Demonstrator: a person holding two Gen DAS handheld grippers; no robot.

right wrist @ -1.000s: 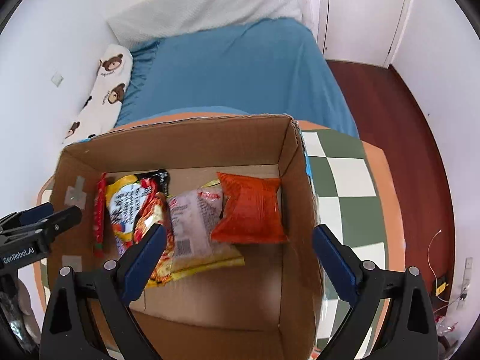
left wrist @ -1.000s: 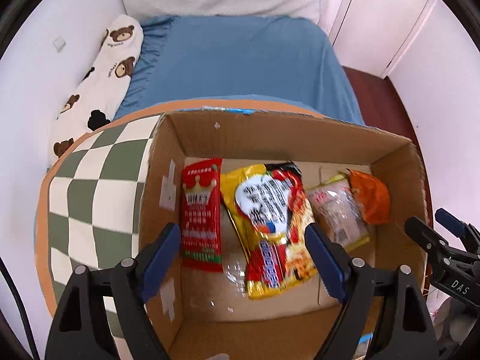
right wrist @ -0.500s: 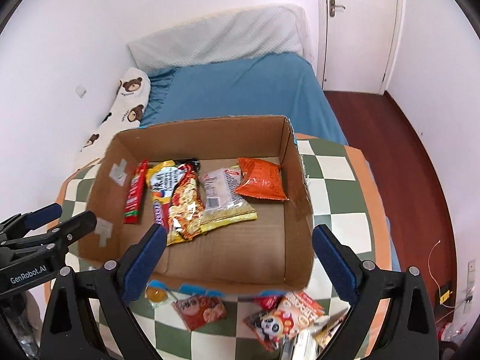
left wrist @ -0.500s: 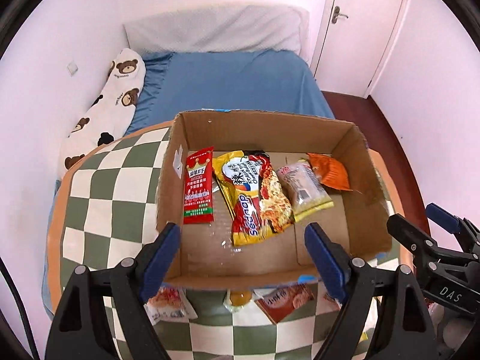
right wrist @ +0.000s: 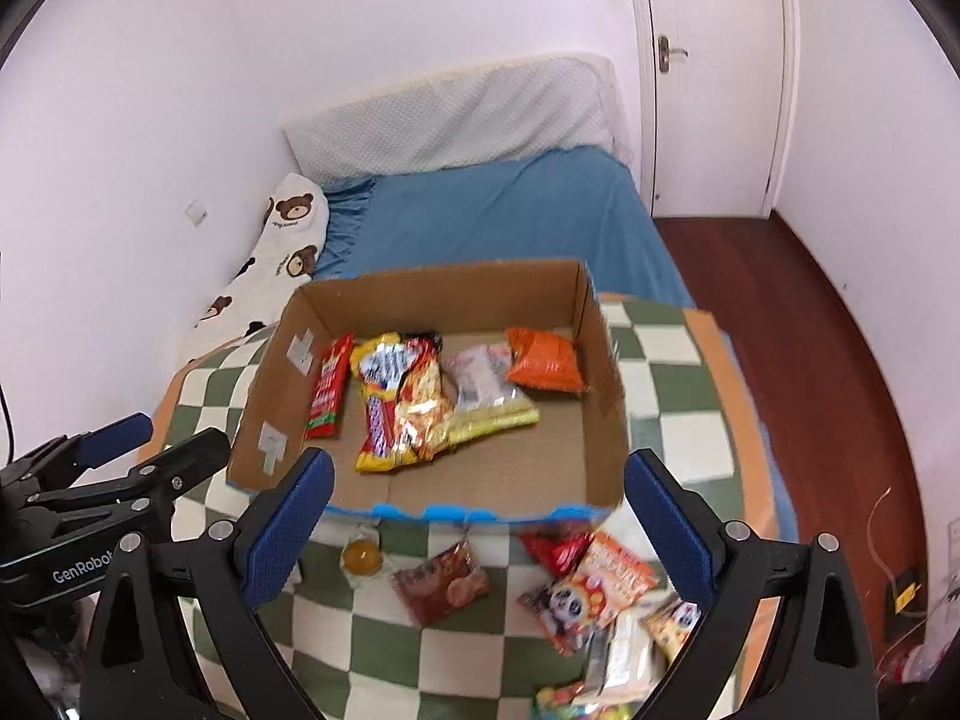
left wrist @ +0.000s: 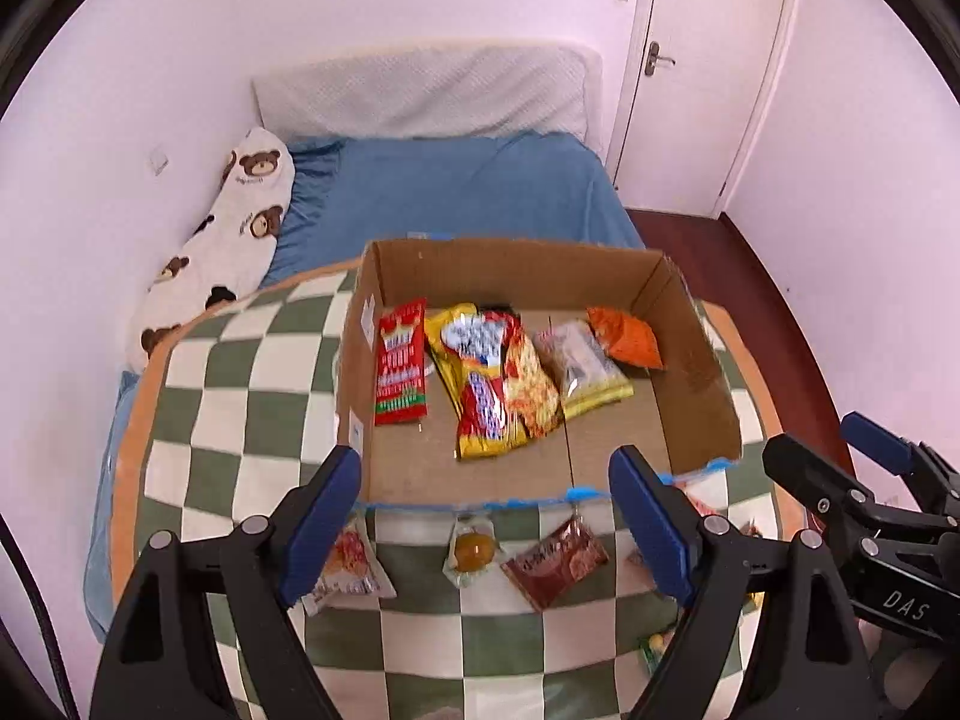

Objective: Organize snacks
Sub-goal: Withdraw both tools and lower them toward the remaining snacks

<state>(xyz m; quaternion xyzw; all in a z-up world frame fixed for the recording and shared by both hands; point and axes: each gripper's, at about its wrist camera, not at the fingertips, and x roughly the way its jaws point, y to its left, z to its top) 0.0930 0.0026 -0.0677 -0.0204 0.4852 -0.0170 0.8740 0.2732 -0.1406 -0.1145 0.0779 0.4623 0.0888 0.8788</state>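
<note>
An open cardboard box (left wrist: 702, 372) (right wrist: 603, 420) stands on the checked table. Inside lie a red packet (left wrist: 401, 372) (right wrist: 327, 387), a yellow and red noodle pack (left wrist: 492, 384) (right wrist: 402, 399), a clear packet (left wrist: 579, 363) (right wrist: 486, 390) and an orange bag (left wrist: 624, 337) (right wrist: 543, 360). In front of the box lie loose snacks: a jelly cup (left wrist: 471, 549) (right wrist: 362, 557), a brown packet (left wrist: 555, 558) (right wrist: 441, 582), a panda packet (right wrist: 576, 600). My left gripper (left wrist: 489, 525) and right gripper (right wrist: 477, 531) both hang open and empty above the box's near edge.
The table (left wrist: 240, 414) has a green and white checked cloth with an orange border. Behind it is a bed with a blue sheet (left wrist: 456, 192), a bear-print pillow (left wrist: 228, 240) and a white door (left wrist: 708, 72). Dark wooden floor (right wrist: 810, 324) lies to the right.
Both grippers have pulled back and risen from over the box. The box looks smaller, and the loose snacks on the table in front of it have come into view.
</note>
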